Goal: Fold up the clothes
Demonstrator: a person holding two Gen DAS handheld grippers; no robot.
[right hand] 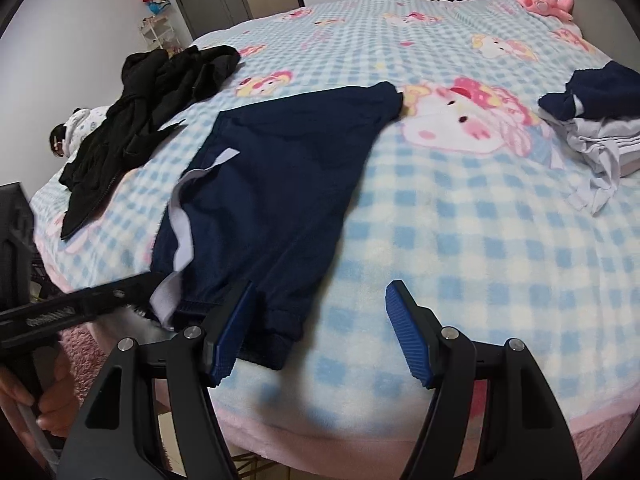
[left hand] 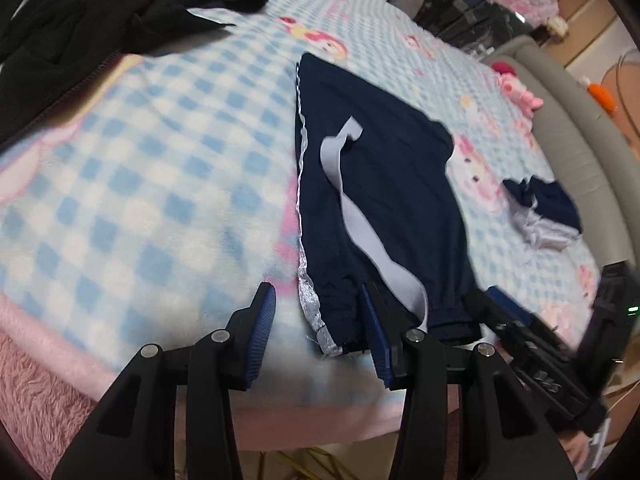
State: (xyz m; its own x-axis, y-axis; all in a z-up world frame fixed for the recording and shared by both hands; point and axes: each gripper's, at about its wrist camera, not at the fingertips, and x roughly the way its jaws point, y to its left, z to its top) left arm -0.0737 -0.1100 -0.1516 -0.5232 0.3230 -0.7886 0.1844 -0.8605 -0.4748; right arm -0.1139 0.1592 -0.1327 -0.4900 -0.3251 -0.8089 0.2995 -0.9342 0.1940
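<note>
Navy trousers with a white side stripe lie flat along the checked blanket, cuffs at the near bed edge; they also show in the right wrist view. My left gripper is open at the cuffs' left corner, its right finger over the fabric, nothing held. My right gripper is open at the cuffs' right side, its left finger on the cuff, nothing held. The right gripper also shows in the left wrist view, and the left gripper in the right wrist view.
A black garment pile lies far left on the bed. A folded navy and white stack sits at the right. A pink plush toy lies by the headboard. The blue-checked blanket covers the bed; its pink edge is nearest.
</note>
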